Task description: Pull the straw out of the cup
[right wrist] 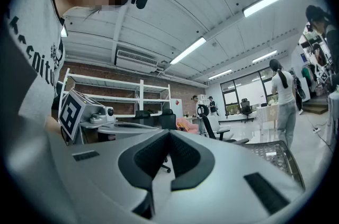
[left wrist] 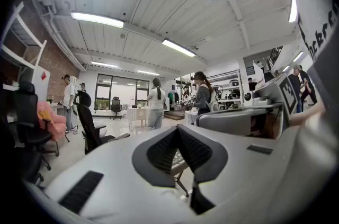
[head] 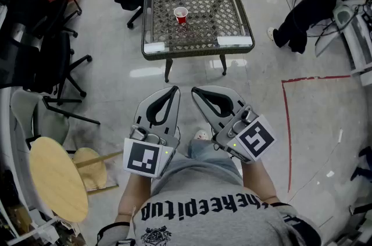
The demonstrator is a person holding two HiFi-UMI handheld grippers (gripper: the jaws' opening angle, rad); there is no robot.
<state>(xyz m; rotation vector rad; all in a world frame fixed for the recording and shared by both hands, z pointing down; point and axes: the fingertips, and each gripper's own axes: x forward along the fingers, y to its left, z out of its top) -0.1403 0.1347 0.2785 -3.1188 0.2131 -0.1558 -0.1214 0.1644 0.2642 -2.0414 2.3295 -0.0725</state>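
Red cup [head: 181,15] upright near middle of glass-top table [head: 197,53], inside white, straw too small to tell, left gripper [head: 174,89] and right gripper [head: 195,89] both clenched, empty, well apart from table's near edge

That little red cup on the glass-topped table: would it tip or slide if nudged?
Probably both. The small red cup looks thin and disposable, so likely light and easily toppled. It stands on the smooth glass-topped wicker table, where it may slide.
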